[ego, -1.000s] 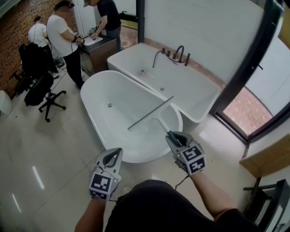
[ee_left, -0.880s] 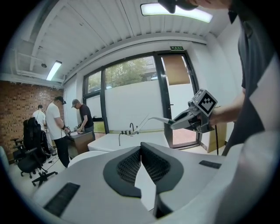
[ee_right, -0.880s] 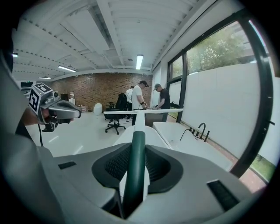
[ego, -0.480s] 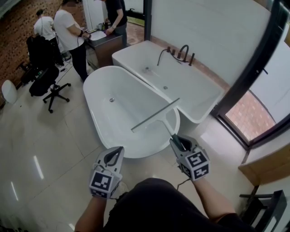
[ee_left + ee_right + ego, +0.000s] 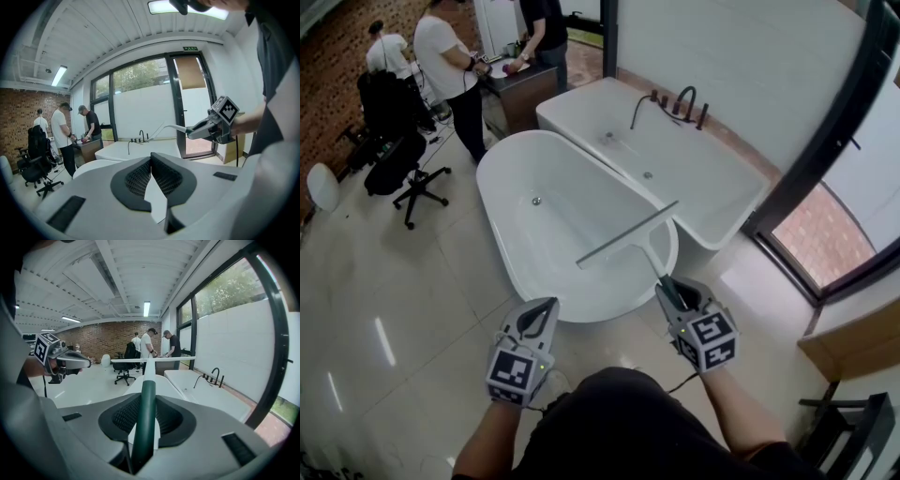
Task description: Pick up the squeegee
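Observation:
The squeegee has a long pale blade and a dark green handle, and it hangs in the air over the near right rim of the oval bathtub. My right gripper is shut on the handle. In the right gripper view the handle runs up between the jaws to the level blade. My left gripper is lower left of it, shut and holding nothing. The left gripper view shows its tips meeting, and the right gripper with the squeegee beyond them.
A rectangular tub with a black faucet stands behind the oval one, beside a dark-framed glass door. People stand at a counter at the far left, next to a black office chair. Glossy tile floor lies to the left.
The squeegee stays in the right gripper with the same grip. Both hands and the view have drifted slightly relative to the tubs. The left gripper stays shut.

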Motion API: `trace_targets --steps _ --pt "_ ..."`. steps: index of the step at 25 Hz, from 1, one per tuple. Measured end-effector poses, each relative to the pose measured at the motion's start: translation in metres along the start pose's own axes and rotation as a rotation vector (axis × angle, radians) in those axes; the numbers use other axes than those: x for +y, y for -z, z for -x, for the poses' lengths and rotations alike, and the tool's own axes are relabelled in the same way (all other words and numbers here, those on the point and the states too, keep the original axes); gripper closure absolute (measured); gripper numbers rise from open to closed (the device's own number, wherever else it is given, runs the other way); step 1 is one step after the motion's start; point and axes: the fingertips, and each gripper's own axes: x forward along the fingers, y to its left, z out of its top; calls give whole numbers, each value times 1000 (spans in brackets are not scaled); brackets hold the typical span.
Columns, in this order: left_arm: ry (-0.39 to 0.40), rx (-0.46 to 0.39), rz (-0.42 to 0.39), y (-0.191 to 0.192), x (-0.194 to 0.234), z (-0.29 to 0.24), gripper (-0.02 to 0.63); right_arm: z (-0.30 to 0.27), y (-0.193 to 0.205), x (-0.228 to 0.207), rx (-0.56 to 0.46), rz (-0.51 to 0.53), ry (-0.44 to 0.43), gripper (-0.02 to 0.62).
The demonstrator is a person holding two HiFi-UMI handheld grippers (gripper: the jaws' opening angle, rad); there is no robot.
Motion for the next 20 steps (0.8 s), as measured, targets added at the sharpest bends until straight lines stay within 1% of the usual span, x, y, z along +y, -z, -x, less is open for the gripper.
trace_targets --steps 15,18,20 --pt "-12 9 0 7 0 2 615 -2 -4 1 -24 20 4 515" --pt "-8 1 -16 8 0 3 615 -2 -2 -1 -22 29 10 515" --pt "-15 -1 -7 7 1 4 615 -2 -2 -1 -27 31 11 515"
